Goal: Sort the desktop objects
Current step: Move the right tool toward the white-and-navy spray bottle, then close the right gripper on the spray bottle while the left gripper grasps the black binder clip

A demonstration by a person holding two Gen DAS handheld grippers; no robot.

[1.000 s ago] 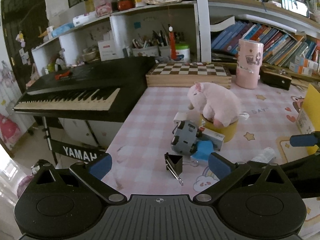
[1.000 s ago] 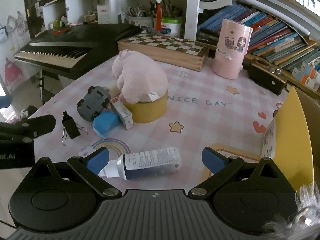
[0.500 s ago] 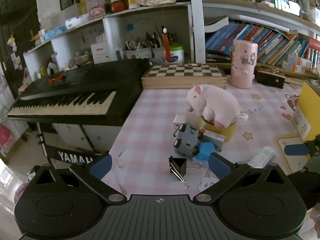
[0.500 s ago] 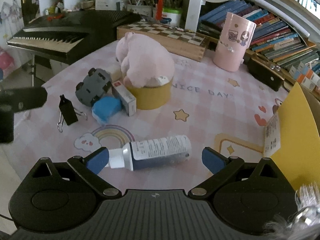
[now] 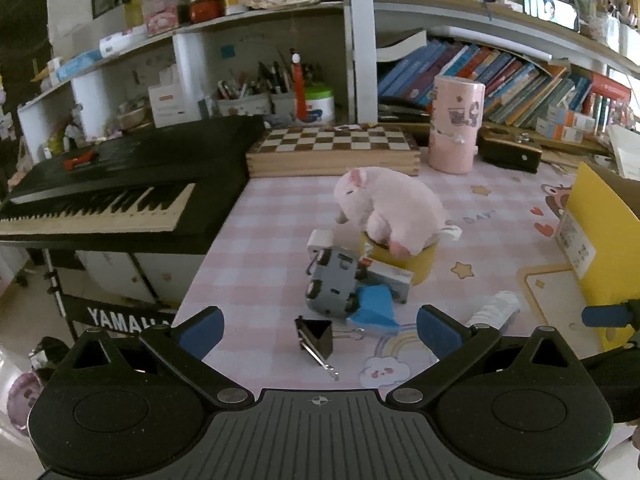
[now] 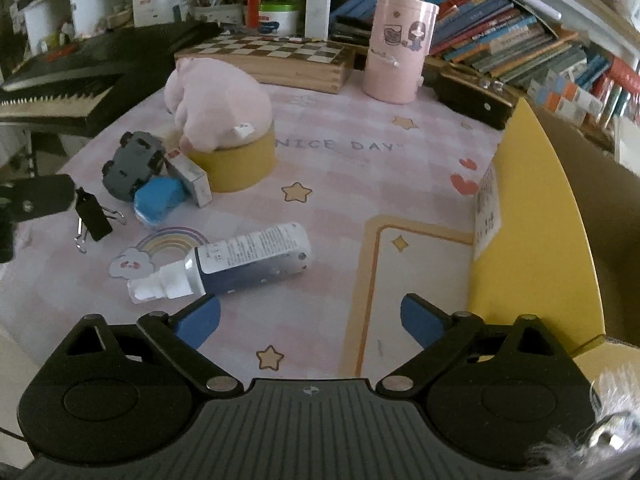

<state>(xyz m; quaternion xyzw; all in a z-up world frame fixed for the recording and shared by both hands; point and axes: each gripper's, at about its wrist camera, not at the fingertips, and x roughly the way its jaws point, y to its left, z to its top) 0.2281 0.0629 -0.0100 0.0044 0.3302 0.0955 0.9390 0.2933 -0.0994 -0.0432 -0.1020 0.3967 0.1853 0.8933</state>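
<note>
The mat on the tabletop [image 6: 360,184] says "NICE DAY"; the keyboard [image 5: 120,200] says "YAMAHA". Both left tongs [image 5: 318,326] and right tongs [image 6: 310,318] are wide apart, holding nothing. A bottle [image 6: 240,258] lies just past the right tongs, near a black clip [image 5: 316,336].

The worktop [image 6: 340,168] is covered in pale pink and white check, printed with yellow stars, red hearts and a pastel rainbow. A soft pink plush pig [image 6: 220,108] is seen on a mustard-yellow round tub [image 6: 240,164]. To the left lie a grey plastic toy car [image 6: 132,164], a bright blue lump [image 6: 158,200] and a black metal binder clip [image 6: 94,216]. A white-capped bottle with a dark blue-and-white label [image 6: 240,260] lies near. A brown-and-cream chequered wooden board [image 6: 276,54] stands far.
</note>
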